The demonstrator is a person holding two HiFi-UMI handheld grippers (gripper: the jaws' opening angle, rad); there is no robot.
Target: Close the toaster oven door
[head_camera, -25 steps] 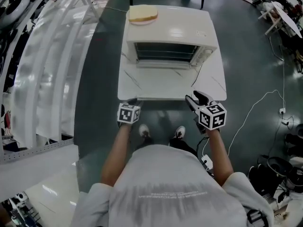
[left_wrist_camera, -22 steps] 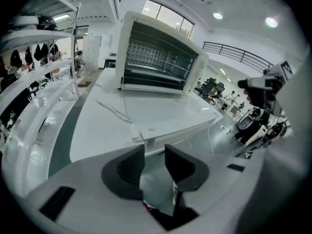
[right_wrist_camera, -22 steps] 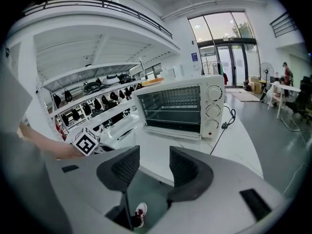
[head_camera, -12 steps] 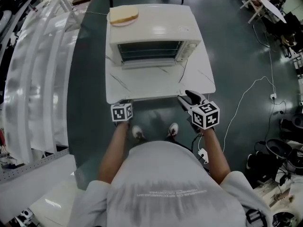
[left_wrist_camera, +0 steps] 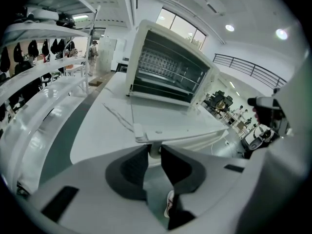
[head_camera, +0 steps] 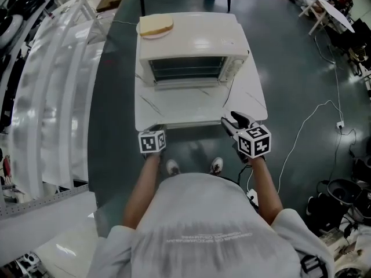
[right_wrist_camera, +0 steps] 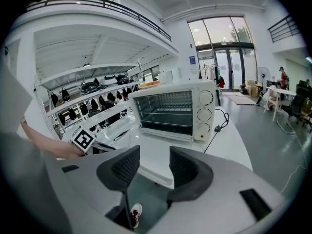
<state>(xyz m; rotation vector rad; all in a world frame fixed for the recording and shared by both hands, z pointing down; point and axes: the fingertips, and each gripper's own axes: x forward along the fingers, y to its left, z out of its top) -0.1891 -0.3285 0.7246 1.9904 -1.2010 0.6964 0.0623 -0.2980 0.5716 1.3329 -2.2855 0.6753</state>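
The white toaster oven [head_camera: 191, 42] stands at the back of a small white table [head_camera: 255, 106], and its rack shows through the open front. Its door [left_wrist_camera: 180, 121] lies open and flat, reaching toward me. My left gripper [left_wrist_camera: 154, 152] is at the door's front left corner. Its jaws are closing, and both pads touch a white post of the door handle [left_wrist_camera: 155, 149] between them. My right gripper [head_camera: 233, 122] hangs at the table's front right edge. It is open with nothing between its jaws, and in its own view it points at the oven [right_wrist_camera: 175, 106].
A slice of bread on a plate [head_camera: 155, 25] rests on the oven's top left corner. The oven's black cable [head_camera: 233, 91] runs down the right side of the table. White shelving [head_camera: 52, 86] stands at the left. A white cord [head_camera: 313, 126] trails over the floor at the right.
The head view has shifted a little. Both grippers stay at the table's front edge, the left at the door's corner and the right beside the table's right end.
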